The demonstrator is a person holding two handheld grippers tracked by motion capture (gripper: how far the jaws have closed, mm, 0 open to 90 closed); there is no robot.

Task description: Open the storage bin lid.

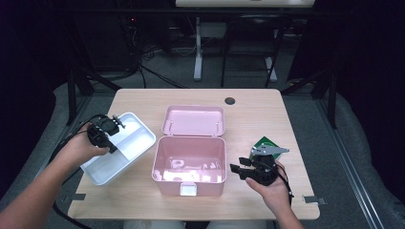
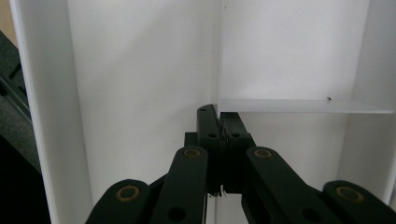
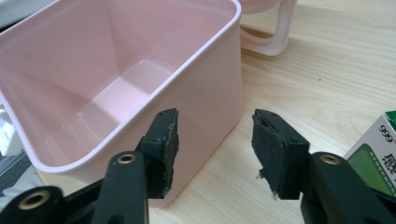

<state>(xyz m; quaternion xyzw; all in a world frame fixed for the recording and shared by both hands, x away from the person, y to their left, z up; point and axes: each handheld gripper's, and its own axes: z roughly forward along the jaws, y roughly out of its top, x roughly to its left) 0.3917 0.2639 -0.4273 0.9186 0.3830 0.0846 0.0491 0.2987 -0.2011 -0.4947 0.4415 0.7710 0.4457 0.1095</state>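
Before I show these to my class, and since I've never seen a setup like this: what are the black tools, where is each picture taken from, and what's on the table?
A person sits at a wooden table holding a hand-held two-jaw gripper in each hand. The high view looks down from above. The other two come from cameras riding on the grippers, looking along their black jaws.

The left gripper is shut on the thin divider of a white compartment tray, so it grips that tray.

The right gripper is open and holds nothing. It points toward the side wall of an open pink storage box, whose lid lies folded back behind it.

By the right hand lies a green and white carton, perhaps a medicine box.
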